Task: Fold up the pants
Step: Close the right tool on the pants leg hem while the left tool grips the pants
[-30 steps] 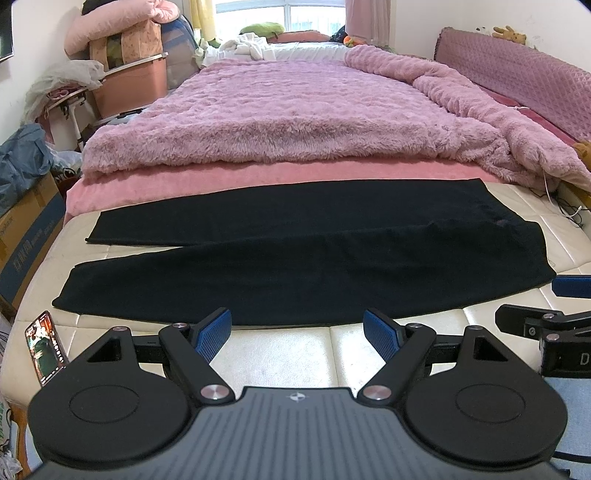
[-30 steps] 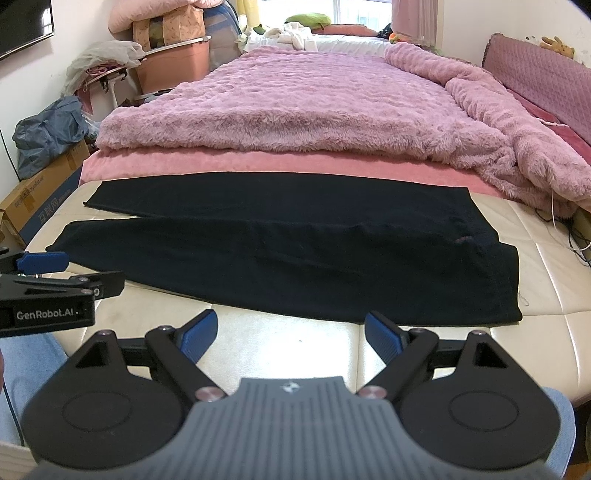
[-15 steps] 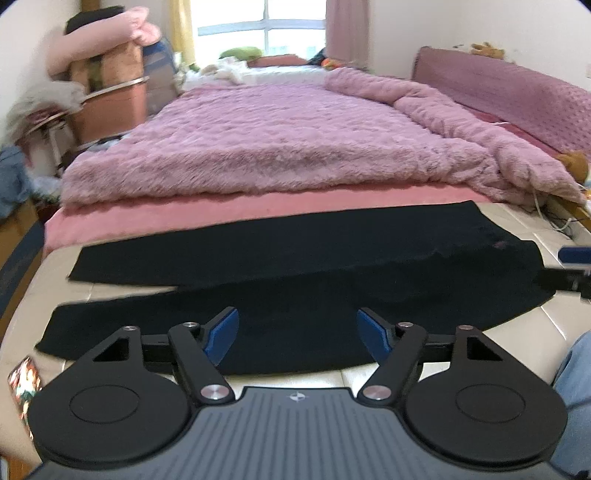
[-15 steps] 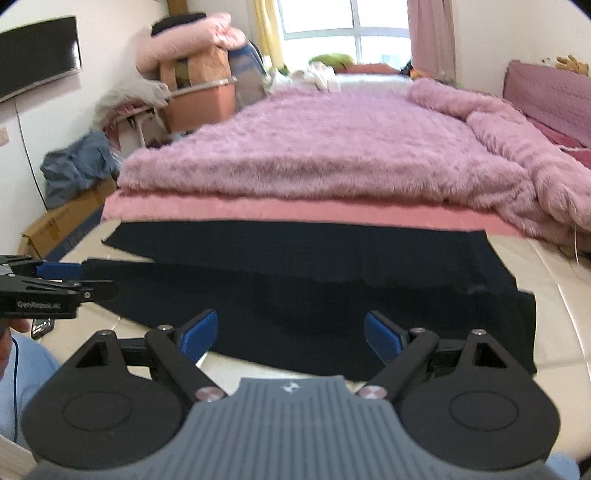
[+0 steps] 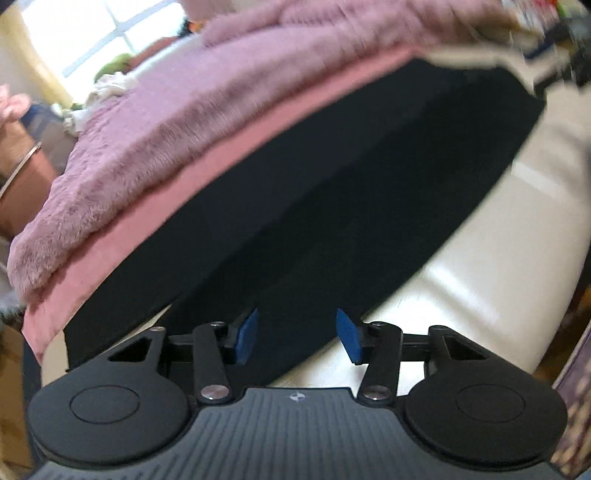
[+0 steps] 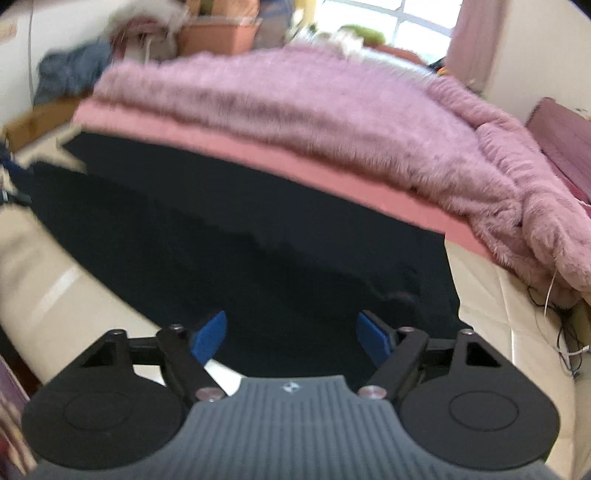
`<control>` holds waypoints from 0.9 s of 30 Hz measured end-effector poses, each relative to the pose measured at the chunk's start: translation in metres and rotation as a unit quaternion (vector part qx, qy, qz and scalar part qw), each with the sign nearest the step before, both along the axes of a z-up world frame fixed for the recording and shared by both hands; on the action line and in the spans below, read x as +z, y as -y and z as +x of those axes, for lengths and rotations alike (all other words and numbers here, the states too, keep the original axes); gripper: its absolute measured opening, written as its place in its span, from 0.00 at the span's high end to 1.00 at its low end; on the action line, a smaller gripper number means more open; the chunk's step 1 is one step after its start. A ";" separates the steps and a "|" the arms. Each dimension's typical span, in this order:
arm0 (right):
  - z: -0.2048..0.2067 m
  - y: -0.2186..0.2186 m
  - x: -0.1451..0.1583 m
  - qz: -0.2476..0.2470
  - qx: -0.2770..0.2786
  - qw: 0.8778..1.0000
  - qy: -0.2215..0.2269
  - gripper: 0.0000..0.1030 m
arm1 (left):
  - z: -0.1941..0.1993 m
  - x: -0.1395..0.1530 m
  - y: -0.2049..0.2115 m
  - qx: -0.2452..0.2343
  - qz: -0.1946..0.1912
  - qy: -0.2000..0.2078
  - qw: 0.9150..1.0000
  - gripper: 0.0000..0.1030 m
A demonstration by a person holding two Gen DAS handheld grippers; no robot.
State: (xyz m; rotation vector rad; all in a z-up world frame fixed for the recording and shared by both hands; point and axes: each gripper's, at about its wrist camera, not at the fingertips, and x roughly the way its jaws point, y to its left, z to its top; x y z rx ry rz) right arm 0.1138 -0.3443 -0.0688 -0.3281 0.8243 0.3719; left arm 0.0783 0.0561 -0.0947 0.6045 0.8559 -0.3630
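With both the left gripper (image 5: pixel 295 338) and right gripper (image 6: pixel 291 338) spread but closing over the black pants (image 5: pixel 332 206), either could pinch only one layer, or snag the bed (image 5: pixel 498 258) cover.

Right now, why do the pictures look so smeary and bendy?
Left wrist view: the fluffy pink blanket streaks with motion blur, and the window glares white. Right wrist view: the blanket and black pants look soft. In both, the fisheye lens bows the bed's edges.

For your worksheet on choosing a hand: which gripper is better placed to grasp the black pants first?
Left gripper: its closing fingers already straddle the black fabric pants at the near leg's end.
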 end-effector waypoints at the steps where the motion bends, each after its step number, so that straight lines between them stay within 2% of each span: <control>1: 0.005 0.005 -0.009 -0.018 0.010 1.000 -0.009 0.37 | 0.001 -0.009 -0.001 -0.006 0.016 -0.008 1.000 0.44; 2: 0.010 0.010 -0.018 -0.034 0.022 0.999 -0.017 0.44 | 0.002 -0.015 -0.002 -0.011 0.026 -0.016 0.999 0.44; 4: 0.016 0.018 -0.036 -0.071 0.041 0.996 -0.037 0.49 | 0.001 -0.029 -0.009 -0.021 0.051 -0.030 0.998 0.44; 8: 0.019 0.025 -0.062 -0.132 0.078 0.987 -0.055 0.51 | 0.005 -0.051 -0.020 -0.034 0.118 -0.043 0.992 0.44; 10: 0.020 0.029 -0.071 -0.160 0.094 0.981 -0.060 0.51 | 0.009 -0.056 -0.026 -0.035 0.139 -0.048 0.988 0.44; 12: 0.022 0.036 -0.079 -0.187 0.107 0.974 -0.064 0.51 | 0.012 -0.056 -0.031 -0.035 0.145 -0.045 0.988 0.44; 16: 0.022 0.045 -0.087 -0.219 0.112 0.967 -0.069 0.53 | 0.019 -0.059 -0.044 -0.022 0.187 -0.044 0.981 0.45; 22: 0.018 0.053 -0.088 -0.225 0.101 0.967 -0.065 0.53 | 0.022 -0.054 -0.058 -0.024 0.185 -0.045 0.981 0.44; 25: 0.013 0.050 -0.088 -0.245 0.118 0.960 -0.060 0.53 | 0.020 -0.055 -0.055 -0.036 0.197 -0.042 0.979 0.44; 27: 0.011 0.048 -0.088 -0.260 0.131 0.955 -0.058 0.53 | 0.021 -0.055 -0.055 -0.031 0.195 -0.042 0.979 0.49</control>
